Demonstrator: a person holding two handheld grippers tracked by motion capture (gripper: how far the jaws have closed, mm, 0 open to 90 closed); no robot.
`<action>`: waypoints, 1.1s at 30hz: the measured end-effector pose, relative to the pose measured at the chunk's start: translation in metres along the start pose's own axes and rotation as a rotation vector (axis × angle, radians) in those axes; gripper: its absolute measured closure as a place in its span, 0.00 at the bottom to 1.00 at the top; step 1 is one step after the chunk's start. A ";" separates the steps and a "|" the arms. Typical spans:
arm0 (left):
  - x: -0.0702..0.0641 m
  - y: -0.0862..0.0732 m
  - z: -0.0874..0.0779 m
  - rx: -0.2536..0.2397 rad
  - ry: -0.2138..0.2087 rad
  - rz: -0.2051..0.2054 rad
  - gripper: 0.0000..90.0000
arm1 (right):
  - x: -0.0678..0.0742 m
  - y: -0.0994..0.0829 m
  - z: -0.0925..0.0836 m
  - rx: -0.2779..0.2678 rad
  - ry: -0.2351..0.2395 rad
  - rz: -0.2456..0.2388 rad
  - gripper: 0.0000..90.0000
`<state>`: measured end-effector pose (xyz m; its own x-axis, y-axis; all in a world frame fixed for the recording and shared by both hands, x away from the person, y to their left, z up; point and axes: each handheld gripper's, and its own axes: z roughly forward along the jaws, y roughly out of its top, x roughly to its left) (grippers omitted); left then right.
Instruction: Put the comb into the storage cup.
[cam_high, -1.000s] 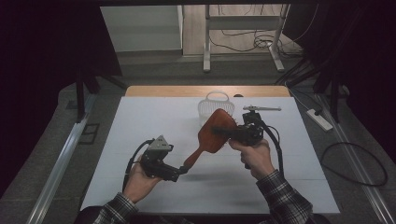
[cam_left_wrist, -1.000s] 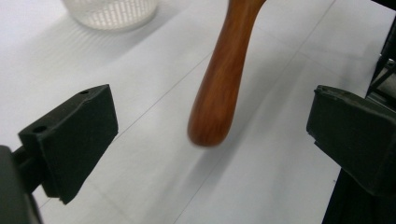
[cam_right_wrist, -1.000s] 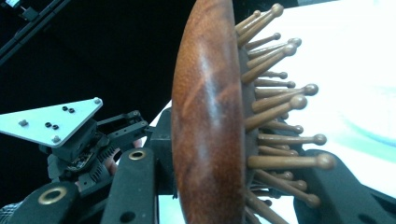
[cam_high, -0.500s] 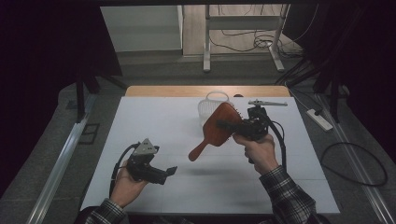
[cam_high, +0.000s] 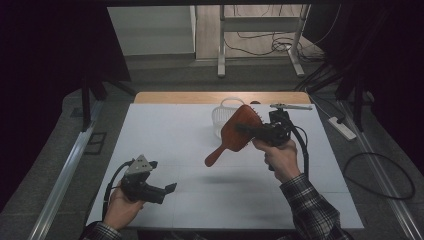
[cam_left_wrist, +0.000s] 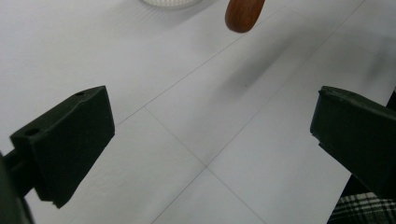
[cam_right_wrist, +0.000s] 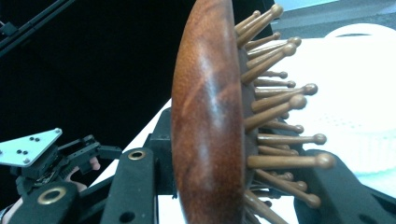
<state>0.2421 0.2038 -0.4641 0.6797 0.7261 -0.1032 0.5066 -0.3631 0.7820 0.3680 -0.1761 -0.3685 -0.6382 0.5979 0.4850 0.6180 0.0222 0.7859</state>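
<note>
While the right gripper (cam_high: 250, 129) is clamped on the head of the wooden hairbrush (cam_high: 235, 135), held in the air center-right of the high view w/ handle pointing down-left, the left gripper (cam_high: 167, 189) sits lower left, jaws wide apart and empty. Looks like mid-carry; next prob lowering it into the white basket (cam_high: 218, 116) right behind. Basket is mostly blocked by the brush, and the room around the table is too dark to read.

left tool (cam_high: 169, 188) low and open, right tool (cam_high: 243, 129) raised, clamped
</note>
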 end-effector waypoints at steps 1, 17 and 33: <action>0.001 -0.002 -0.003 -0.005 0.006 -0.006 0.00 | -0.001 0.001 0.000 -0.001 -0.004 -0.001 0.62; 0.010 -0.022 -0.024 -0.018 0.053 -0.058 0.00 | -0.008 0.012 -0.003 -0.021 -0.035 -0.006 0.62; 0.011 -0.034 -0.036 0.022 0.131 -0.053 0.00 | -0.017 0.028 -0.005 -0.044 -0.066 -0.006 0.62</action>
<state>0.2131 0.2453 -0.4696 0.5774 0.8141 -0.0612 0.5525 -0.3345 0.7635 0.3937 -0.1897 -0.3527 -0.6093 0.6497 0.4545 0.5924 -0.0079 0.8056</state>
